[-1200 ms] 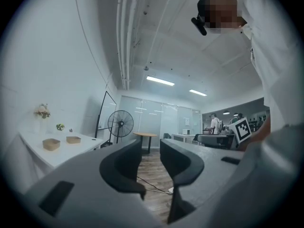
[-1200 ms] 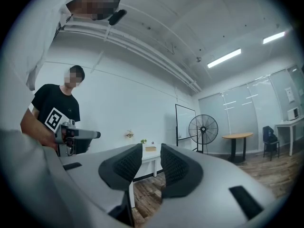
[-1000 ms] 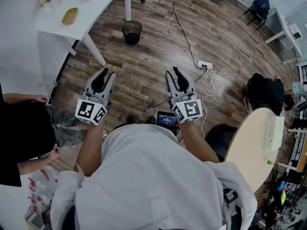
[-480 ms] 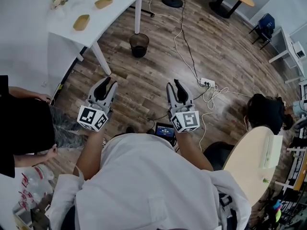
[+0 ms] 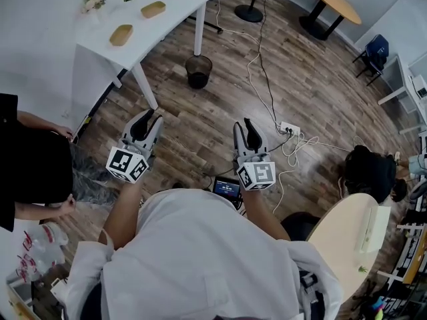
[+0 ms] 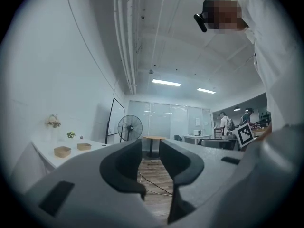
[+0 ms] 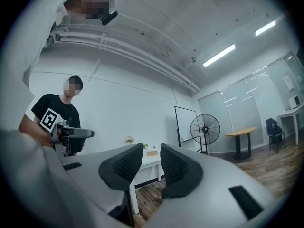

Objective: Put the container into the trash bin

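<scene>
We hold the left gripper (image 5: 149,117) and the right gripper (image 5: 244,125) out over the brown plank floor (image 5: 220,105). Each has its 2 curved grey jaws spread a little, with nothing between the dark pads. A shallow, tan, oval container (image 5: 121,35) lies on the smooth white table (image 5: 100,45) ahead to our left with a second container (image 5: 153,9) of the same kind apart from it, both well away from the grippers, while the round dark bin (image 5: 198,71) stands on the floor near the table's legs.
</scene>
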The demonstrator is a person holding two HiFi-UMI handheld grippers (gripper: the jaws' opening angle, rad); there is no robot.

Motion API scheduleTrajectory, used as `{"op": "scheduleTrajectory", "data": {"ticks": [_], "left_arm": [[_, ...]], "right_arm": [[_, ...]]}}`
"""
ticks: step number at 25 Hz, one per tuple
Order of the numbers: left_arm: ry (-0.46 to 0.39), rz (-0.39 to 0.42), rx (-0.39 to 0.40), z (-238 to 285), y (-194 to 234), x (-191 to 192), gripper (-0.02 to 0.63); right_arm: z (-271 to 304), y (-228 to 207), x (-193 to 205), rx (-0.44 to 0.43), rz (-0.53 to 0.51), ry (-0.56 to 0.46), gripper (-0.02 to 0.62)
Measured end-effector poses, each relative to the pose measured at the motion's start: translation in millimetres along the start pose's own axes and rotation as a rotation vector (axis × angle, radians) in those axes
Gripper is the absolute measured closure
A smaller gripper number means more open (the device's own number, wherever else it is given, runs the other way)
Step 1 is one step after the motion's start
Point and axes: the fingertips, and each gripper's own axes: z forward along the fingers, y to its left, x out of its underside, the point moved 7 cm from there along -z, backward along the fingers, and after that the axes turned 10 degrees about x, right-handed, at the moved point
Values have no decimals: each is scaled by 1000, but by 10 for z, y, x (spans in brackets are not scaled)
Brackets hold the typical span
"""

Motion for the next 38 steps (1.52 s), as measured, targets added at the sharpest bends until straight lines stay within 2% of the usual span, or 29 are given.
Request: {"op": "scheduleTrajectory", "data": {"ticks": [9, 16, 25, 33, 38], "left_arm": [[-7, -28, -65, 157, -109, 131, 489], [15, -11, -88, 283, -74, 132, 489], [33, -35, -79, 763, 321, 286, 489], [16, -53, -93, 1349, 926, 365, 489], [14, -48, -94, 1733, 1451, 318, 489]], "right_arm": [[88, -316, 56, -42, -2, -4, 460], [302, -455, 69, -56, 9, 0, 459], [794, -749, 203, -36, 9, 39, 459], [1469, -1030, 272, -41, -13, 71, 459], [2123, -1192, 261, -30, -15, 78, 459]]}}
